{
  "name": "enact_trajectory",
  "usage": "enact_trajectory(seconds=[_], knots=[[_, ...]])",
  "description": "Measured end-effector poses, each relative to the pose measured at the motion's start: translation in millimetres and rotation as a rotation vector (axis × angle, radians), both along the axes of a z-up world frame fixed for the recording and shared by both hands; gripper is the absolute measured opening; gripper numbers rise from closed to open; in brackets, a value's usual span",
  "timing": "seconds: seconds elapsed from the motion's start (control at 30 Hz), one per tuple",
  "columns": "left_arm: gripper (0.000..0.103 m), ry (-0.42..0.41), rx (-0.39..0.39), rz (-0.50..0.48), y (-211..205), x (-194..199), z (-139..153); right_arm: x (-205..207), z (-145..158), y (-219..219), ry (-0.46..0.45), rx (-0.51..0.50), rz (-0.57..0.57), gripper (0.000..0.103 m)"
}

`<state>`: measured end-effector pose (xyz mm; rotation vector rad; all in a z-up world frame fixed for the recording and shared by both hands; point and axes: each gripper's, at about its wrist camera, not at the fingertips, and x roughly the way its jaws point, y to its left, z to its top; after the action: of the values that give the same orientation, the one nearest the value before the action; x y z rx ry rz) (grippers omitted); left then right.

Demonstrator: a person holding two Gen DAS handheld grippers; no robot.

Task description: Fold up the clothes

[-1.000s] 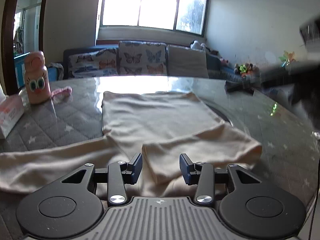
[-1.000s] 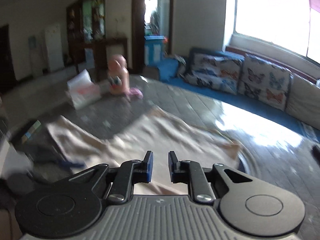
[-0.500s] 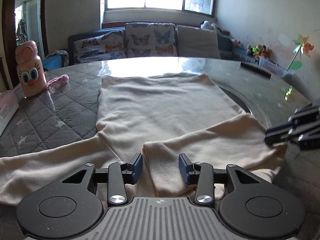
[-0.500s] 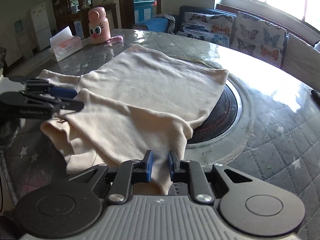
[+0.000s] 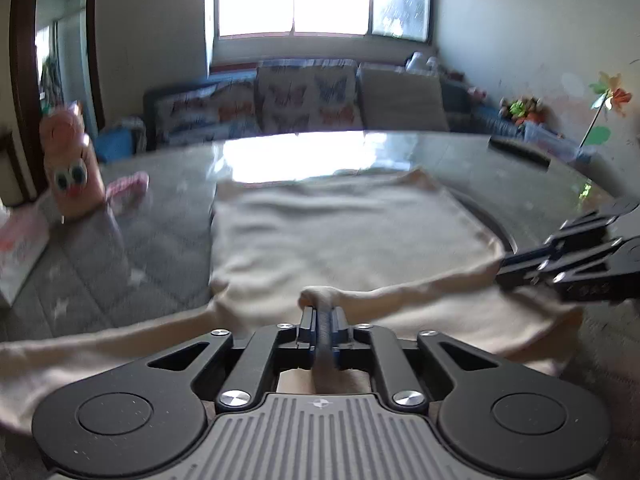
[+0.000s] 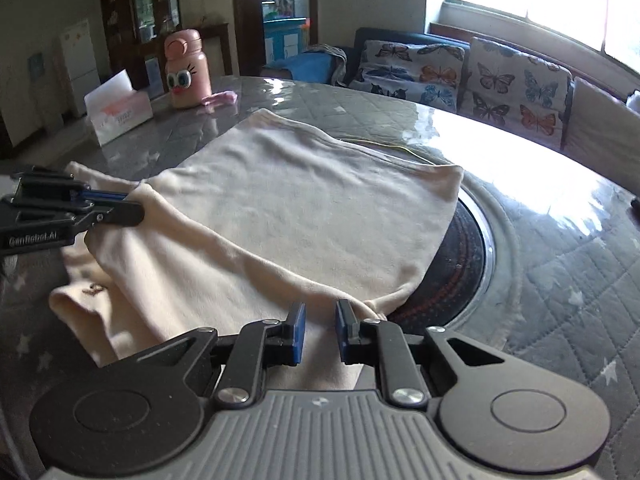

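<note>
A cream long-sleeved top [image 5: 340, 236] lies flat on the round quilted table, with one sleeve folded across its near part. My left gripper [image 5: 322, 314] is shut on a pinch of the folded sleeve's edge. It shows from the side in the right wrist view [image 6: 120, 210], where the cloth [image 6: 304, 200] rises to it. My right gripper [image 6: 319, 320] is open a little, with the cloth's near edge lying between its fingers. It shows in the left wrist view [image 5: 504, 276] at the sleeve's right end.
A pink cartoon-face bottle [image 6: 186, 70], a tissue box [image 6: 118, 108] and a small pink item [image 6: 220, 99] stand at the table's far left. A dark round hob [image 6: 460, 256] sits in the table's middle, partly under the top. A sofa with butterfly cushions [image 5: 304, 96] is behind.
My left gripper has closed on the folded sleeve's edge and lifted it slightly. My right gripper swung in to the sleeve's other end and has opened a little wider over the cloth.
</note>
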<state>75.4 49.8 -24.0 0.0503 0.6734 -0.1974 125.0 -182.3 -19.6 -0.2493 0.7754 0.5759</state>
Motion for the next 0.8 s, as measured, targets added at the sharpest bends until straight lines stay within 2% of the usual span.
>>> enact_trajectory(seconds=[0.07,0.13,0.2,0.4,0.67,0.8], knots=[[0.014,0.001,0.000,0.009,7,-4,-3,-3,4,4,-0.014,-0.011,0.011,0.016],[0.025,0.002,0.001,0.017,14,-9,-5,-4,7,9,-0.021,-0.019,0.028,0.017],[0.031,-0.006,-0.001,0.037,24,-15,-3,-5,7,17,-0.017,-0.030,0.049,0.017],[0.034,-0.019,-0.029,0.156,66,-34,3,-14,5,51,0.006,-0.036,0.137,0.017],[0.035,0.011,-0.049,0.394,134,-55,0,-29,2,112,-0.001,-0.049,0.289,0.017],[0.035,0.016,-0.061,0.493,160,-63,-1,-25,4,128,-0.008,-0.047,0.315,0.017]])
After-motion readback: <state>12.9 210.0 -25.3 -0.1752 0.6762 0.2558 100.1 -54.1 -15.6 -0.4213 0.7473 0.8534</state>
